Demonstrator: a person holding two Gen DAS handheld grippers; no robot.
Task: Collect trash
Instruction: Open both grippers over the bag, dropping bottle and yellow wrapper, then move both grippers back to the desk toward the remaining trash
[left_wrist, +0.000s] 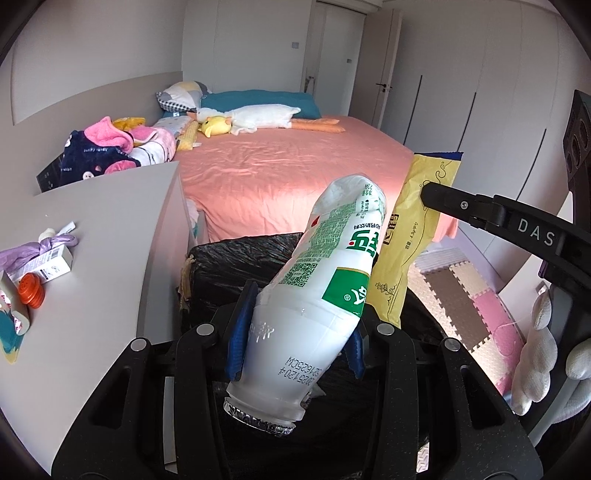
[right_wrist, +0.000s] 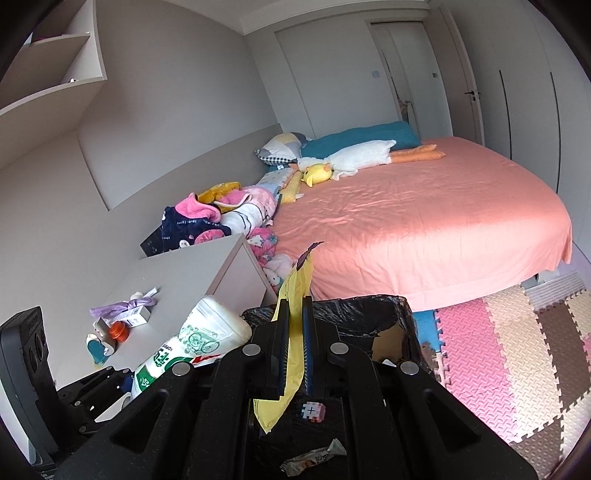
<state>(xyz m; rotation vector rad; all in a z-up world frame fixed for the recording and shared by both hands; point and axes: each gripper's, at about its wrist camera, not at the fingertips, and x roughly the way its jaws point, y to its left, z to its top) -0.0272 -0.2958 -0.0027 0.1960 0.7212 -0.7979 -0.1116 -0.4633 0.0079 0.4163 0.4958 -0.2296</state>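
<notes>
Left gripper (left_wrist: 295, 332): clamped on the bottle (left_wrist: 325, 273), neck toward the camera, base projecting past the fingertips. Right gripper (right_wrist: 294, 347): clamped on the yellow wrapper (right_wrist: 291, 295), which stands between its fingers. Lined bin (right_wrist: 369, 314) lies directly below both.

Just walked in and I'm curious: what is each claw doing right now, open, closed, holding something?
Left claw: closed on the white milk bottle.
Right claw: closed on the yellow wrapper.
</notes>
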